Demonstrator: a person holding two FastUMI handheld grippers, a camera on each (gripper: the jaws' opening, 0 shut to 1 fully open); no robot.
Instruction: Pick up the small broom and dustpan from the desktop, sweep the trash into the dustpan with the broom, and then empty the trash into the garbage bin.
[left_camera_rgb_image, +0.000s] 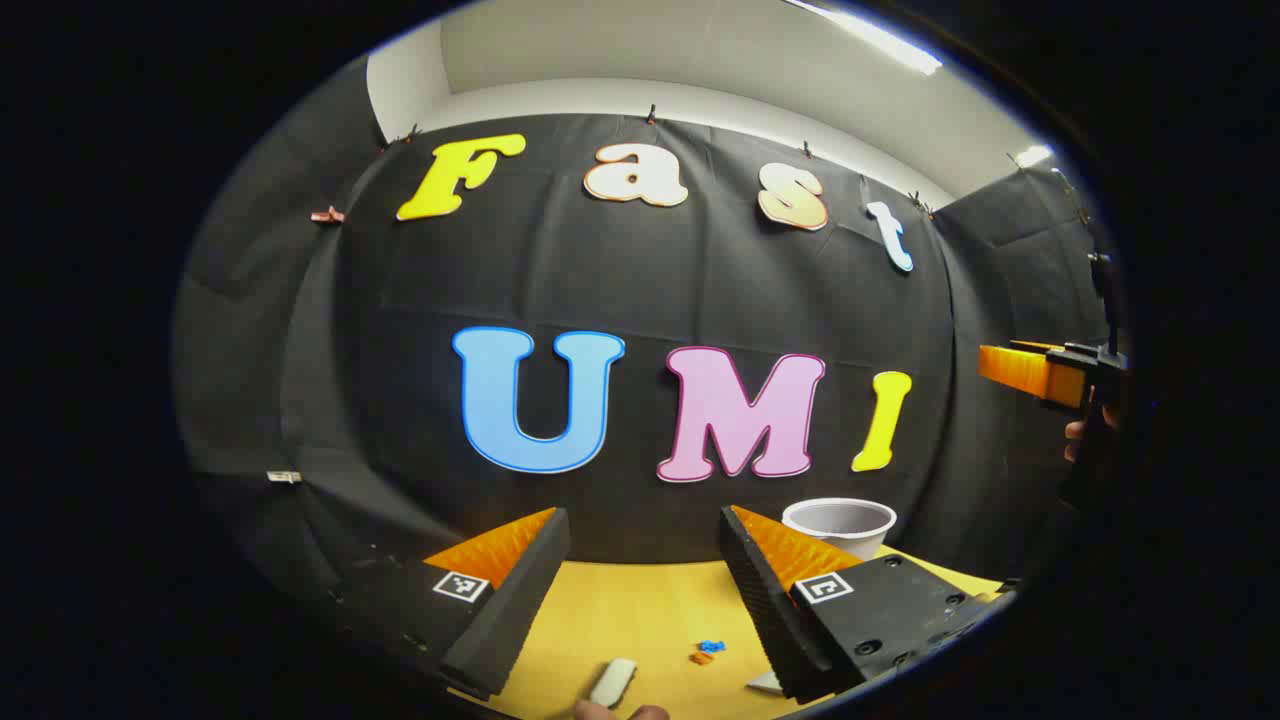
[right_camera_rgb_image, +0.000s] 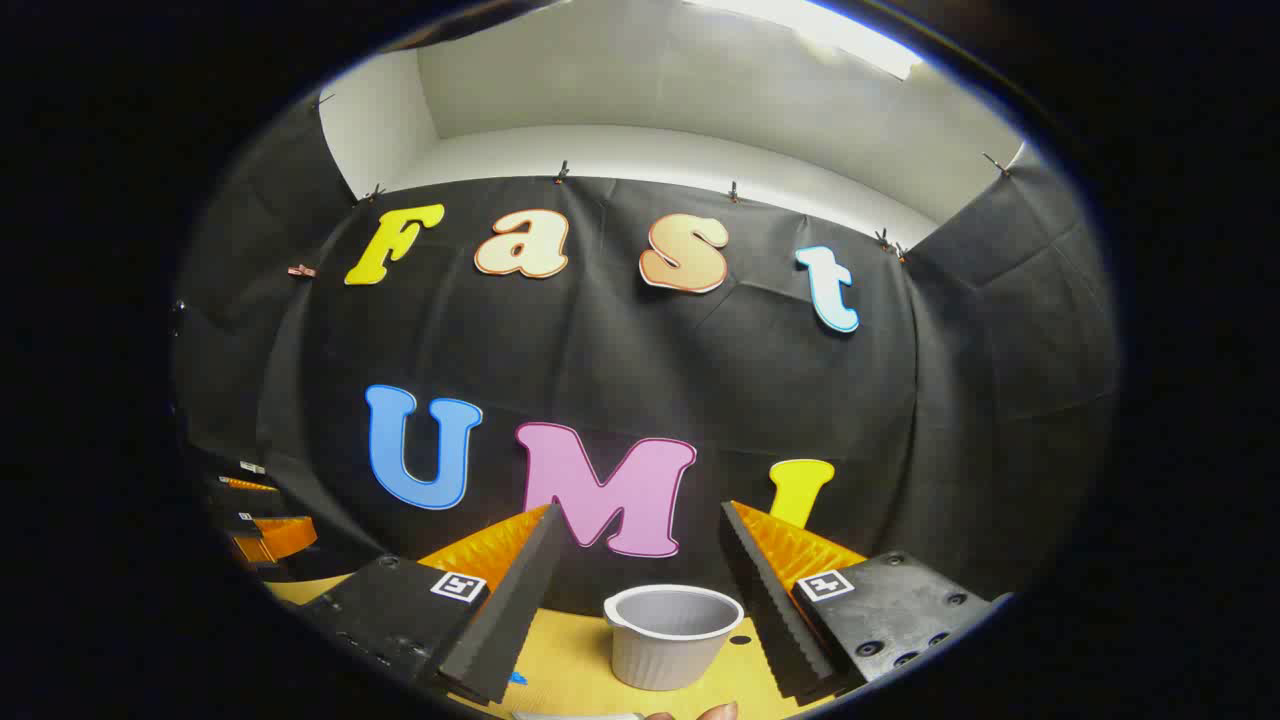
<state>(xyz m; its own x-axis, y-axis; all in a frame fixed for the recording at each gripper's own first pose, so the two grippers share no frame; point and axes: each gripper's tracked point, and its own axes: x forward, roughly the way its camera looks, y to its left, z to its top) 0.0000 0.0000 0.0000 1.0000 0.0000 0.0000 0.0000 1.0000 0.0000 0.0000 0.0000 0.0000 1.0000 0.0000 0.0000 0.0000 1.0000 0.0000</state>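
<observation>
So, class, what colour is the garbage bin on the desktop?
White with a ribbed wall, the garbage bin shows best in the right gripper view.

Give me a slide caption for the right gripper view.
Open right gripper faces a white bin on the yellow desktop.

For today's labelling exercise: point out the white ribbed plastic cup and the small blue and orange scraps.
White ribbed plastic cup (right_camera_rgb_image: 668, 640), right gripper view, ribbed side wall.
Small blue and orange scraps (left_camera_rgb_image: 707, 651), left gripper view, between the two clusters.

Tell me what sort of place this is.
Probably a staged recording booth, not a lived-in room: black cloth wall clipped up on every side, a bare yellow desktop holding a white ribbed plastic cup-shaped bin and small blue and orange scraps, and an open hand-held gripper at the ready.
</observation>
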